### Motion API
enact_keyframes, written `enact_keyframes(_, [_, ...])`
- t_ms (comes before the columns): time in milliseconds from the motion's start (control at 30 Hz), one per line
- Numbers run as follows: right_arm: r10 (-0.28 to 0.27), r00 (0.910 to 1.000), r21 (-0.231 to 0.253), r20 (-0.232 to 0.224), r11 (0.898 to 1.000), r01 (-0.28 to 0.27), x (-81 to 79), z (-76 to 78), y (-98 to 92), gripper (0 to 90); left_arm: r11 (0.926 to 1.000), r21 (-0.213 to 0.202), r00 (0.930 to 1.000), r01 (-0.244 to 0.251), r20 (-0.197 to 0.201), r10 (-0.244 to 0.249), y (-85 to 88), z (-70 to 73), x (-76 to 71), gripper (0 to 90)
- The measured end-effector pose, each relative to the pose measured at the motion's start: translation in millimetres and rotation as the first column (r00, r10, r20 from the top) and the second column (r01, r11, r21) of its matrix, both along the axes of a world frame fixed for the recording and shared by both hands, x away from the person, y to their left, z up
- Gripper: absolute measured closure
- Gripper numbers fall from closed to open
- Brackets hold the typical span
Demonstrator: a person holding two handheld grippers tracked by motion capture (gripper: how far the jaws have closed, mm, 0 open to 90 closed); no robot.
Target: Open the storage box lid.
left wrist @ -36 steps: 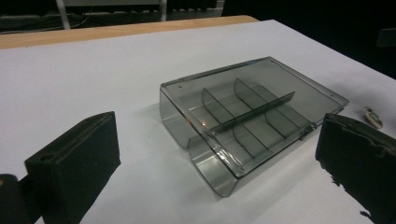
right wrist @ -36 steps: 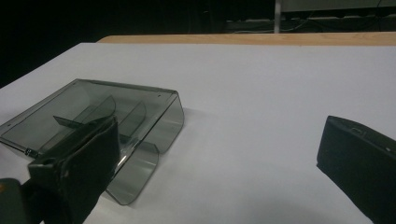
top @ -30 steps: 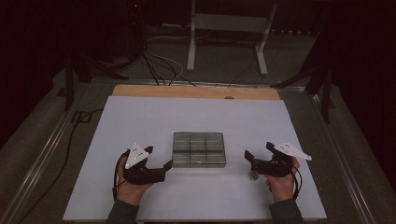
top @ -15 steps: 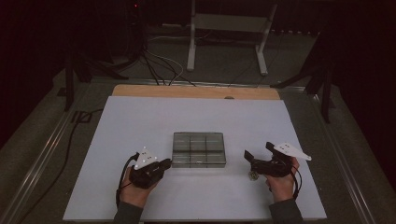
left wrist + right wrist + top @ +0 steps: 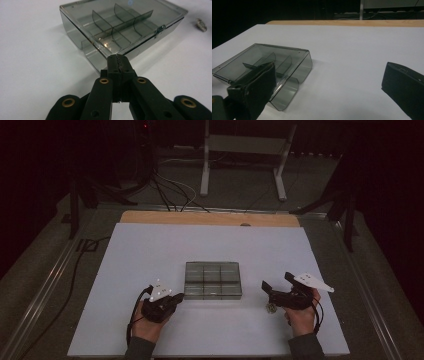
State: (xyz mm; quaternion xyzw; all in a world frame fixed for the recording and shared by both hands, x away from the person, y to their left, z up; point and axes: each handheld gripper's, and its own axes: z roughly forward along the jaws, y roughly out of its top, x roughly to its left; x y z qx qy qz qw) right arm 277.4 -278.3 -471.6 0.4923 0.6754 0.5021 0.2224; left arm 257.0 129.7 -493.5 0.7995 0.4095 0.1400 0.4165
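A smoky clear plastic compartment box lies with its lid down in the middle of the white table top. In the left gripper view the box shows its dividers and a small front latch. My left gripper rests on the table with its toothed tips pressed together, just short of the box's near left corner, with nothing between them. My right gripper stands open to the right of the box, its jaws wide apart and empty. A small metal fitting lies beside it on the table.
A wooden strip runs along the table's far edge. Beyond it, cables trail over the floor beside a white stand frame. The metal fitting is also in the left gripper view, right of the box.
The left gripper's jaws, apart a second ago, have come together on nothing. The left hand sank slightly toward the near edge. The right hand kept still.
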Motion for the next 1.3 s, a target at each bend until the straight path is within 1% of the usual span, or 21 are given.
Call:
enact_keyframes(200, [0.0,1.0,0.001,0.002,1.0,0.0,-0.1,0.1,0.0,0.1,0.9998,0.021,0.9999,-0.006,-0.01,0.006,-2.0,-3.7,1.5,90.0])
enact_keyframes(333, [0.002,1.0,0.001,0.001,1.0,-0.002,0.1,-0.4,0.1,0.2,0.9997,0.022,0.9999,-0.006,-0.012,0.006,-2.1,-4.3,1.7,90.0])
enact_keyframes(500, [0.004,1.0,0.001,-0.001,1.0,-0.004,-0.2,-0.5,0.9,0.2,0.999,0.044,0.9998,-0.007,-0.02,0.008,-3.6,-6.5,2.3,90.0])
enact_keyframes(800, [0.007,1.0,-0.004,-0.001,1.0,-0.007,0.2,-1.6,2.1,0.2,0.9996,0.024,0.9998,-0.018,-0.009,0.018,-2.6,-7.0,3.9,90.0])
enact_keyframes(967, [0.011,0.9999,-0.003,0.002,1.0,-0.011,0.2,-1.5,3.4,0.2,0.9996,0.02,0.9998,-0.021,-0.006,0.021,-3.1,-6.5,4.1,90.0])
enact_keyframes(1167, [0.018,0.9998,0.003,0.0,1.0,-0.018,0.1,-1.1,4.0,0.2,0.9999,0.005,0.9999,-0.016,0.006,0.016,-4.5,-3.4,3.7,90.0])
enact_keyframes(1300, [0.029,0.9996,0.007,0.002,1.0,-0.029,-0.2,-0.5,5.3,0.2,0.9998,-0.003,0.9998,-0.019,0.006,0.019,-5.0,-2.1,4.4,90.0])
